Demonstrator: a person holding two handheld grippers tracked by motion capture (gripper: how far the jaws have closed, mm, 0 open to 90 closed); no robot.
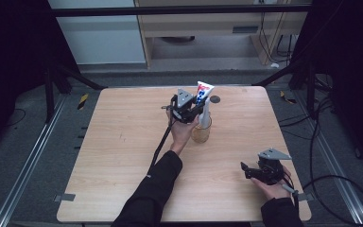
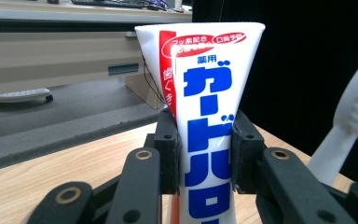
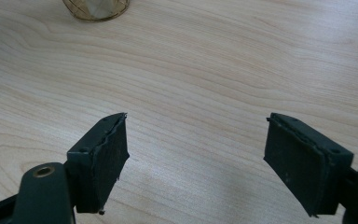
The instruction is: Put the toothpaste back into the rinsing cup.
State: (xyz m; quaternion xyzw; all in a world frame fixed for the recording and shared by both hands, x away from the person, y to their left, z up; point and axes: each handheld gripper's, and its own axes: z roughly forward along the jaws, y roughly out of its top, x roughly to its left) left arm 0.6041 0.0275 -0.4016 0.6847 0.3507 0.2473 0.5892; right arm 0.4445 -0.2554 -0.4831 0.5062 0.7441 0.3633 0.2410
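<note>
A white toothpaste tube (image 2: pixel 205 116) with red and blue print stands upright between the jaws of my left gripper (image 2: pixel 204 149), whose pads press on both its sides. In the high view the tube (image 1: pixel 203 92) rises above a clear amber cup (image 1: pixel 201 131) at the table's middle back, its lower end in or just over the cup, with the left gripper (image 1: pixel 189 109) beside it. A white toothbrush (image 2: pixel 354 121) leans at the right of the left gripper view. My right gripper (image 1: pixel 246 171) rests low over the front right of the table, and its jaws (image 3: pixel 196 158) stand wide apart with nothing between them.
The wooden table (image 1: pixel 123 142) has bare room on its left half and front middle. A small dark disc (image 1: pixel 215 99) lies near the back edge. The cup's base (image 3: pixel 95 9) sits at the top of the right gripper view. Cables trail on the floor at the right.
</note>
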